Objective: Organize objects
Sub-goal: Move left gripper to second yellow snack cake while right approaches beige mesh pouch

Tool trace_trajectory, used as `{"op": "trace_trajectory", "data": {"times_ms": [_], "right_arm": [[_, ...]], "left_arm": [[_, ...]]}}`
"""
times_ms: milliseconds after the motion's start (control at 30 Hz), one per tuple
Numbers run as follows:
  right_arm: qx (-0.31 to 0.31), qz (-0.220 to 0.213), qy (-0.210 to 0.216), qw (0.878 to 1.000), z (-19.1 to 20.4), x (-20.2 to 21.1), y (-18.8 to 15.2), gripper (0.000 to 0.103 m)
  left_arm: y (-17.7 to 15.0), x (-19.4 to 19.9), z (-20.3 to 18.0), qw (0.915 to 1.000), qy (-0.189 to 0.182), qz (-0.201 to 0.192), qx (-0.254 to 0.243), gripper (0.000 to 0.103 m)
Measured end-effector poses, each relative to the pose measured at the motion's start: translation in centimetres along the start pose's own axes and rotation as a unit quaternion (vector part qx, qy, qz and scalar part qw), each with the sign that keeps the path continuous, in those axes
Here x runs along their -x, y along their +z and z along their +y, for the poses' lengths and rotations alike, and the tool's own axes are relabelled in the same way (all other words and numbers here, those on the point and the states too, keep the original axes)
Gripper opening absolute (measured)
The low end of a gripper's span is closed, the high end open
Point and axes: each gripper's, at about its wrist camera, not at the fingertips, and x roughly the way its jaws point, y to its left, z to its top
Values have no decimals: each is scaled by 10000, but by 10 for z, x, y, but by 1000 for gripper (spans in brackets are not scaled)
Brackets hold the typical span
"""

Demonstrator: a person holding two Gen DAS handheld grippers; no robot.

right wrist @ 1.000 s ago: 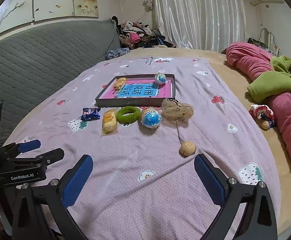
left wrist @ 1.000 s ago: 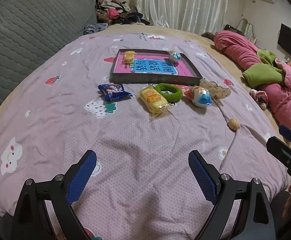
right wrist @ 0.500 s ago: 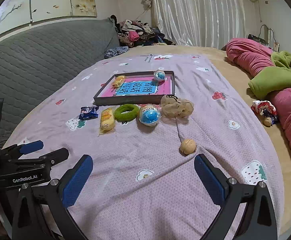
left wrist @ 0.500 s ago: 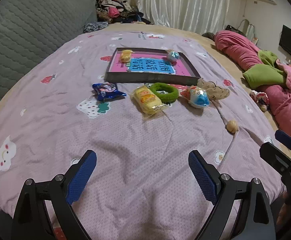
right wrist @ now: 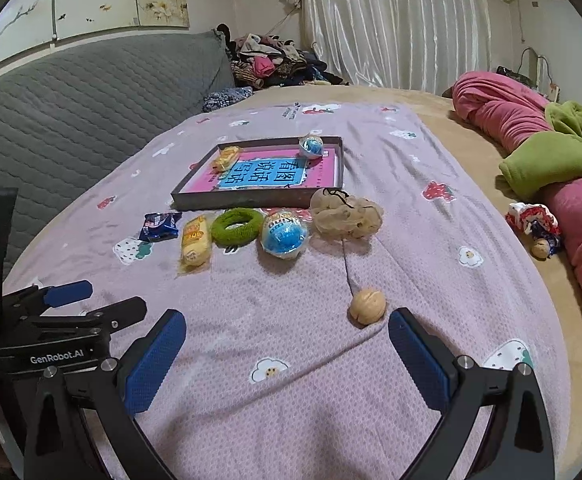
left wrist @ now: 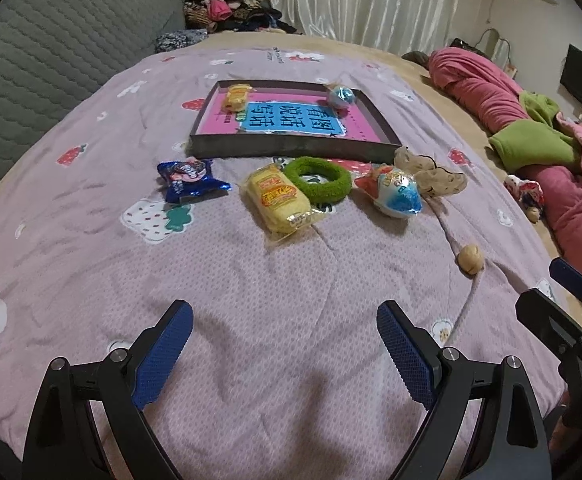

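- Objects are lying loose on the lilac printed bedspread (left wrist: 291, 280); both grippers, left gripper (left wrist: 285, 346) and right gripper (right wrist: 287, 350), are hovering spread wide, holding nothing.
- Round tan walnut (right wrist: 367, 305) is sitting nearest; it risks rolling on soft fabric.
- Crinkly yellow snack packet (left wrist: 281, 197), fuzzy green ring (left wrist: 317, 179) and glossy blue ball (left wrist: 399, 197) are waiting before the shallow dark cardboard tray (left wrist: 287, 148).

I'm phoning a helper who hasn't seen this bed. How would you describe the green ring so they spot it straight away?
Find the shallow dark tray with the pink and blue sheet on the lilac bedspread. A row of small things lies just in front of it. The green ring sits mid-row, between a yellow snack pack and a blue foil ball: the only fuzzy, hollow one.
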Motion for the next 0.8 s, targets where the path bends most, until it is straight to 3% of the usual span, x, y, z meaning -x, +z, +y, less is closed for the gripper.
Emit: {"op": "trace_trajectory", "data": {"times_ms": [800], "right_arm": [[-8,202,-226,9995,-25,-44,25,102]], "left_arm": [[31,-44,3,9997,89,140,178,94]]}}
